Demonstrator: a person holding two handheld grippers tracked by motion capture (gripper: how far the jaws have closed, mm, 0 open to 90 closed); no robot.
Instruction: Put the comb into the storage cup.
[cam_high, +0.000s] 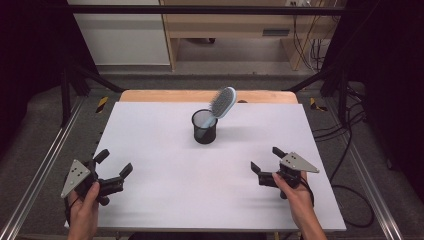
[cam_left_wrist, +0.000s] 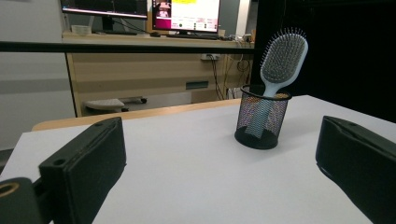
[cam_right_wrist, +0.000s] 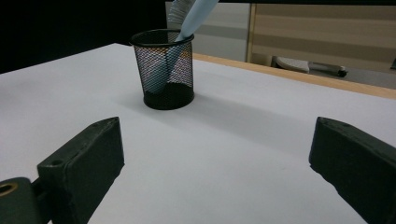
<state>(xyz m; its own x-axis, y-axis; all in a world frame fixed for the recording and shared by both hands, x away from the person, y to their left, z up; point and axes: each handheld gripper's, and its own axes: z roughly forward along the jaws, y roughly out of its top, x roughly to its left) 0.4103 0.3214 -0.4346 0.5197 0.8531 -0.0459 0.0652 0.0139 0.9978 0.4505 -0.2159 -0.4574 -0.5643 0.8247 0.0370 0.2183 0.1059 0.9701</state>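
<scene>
A black mesh cup (cam_high: 204, 127) (cam_left_wrist: 262, 116) (cam_right_wrist: 164, 69) stands upright on the white table (cam_high: 165, 150), toward the back middle. A light blue hairbrush (cam_high: 222, 104) (cam_left_wrist: 282, 58) (cam_right_wrist: 189, 18) stands in it handle down, its bristled head leaning to the right above the rim. My left gripper (cam_high: 114, 164) (cam_left_wrist: 219, 172) is held near the front left edge, open and holding nothing. My right gripper (cam_high: 266, 158) (cam_right_wrist: 217, 172) is held near the front right, also open and holding nothing. Both are well apart from the cup.
The tabletop sits in a metal frame with rails (cam_high: 40, 170) at both sides. Cables (cam_high: 350, 150) trail on the floor at the right. Behind the table are a wooden desk (cam_high: 240, 25) and monitors (cam_left_wrist: 186, 15).
</scene>
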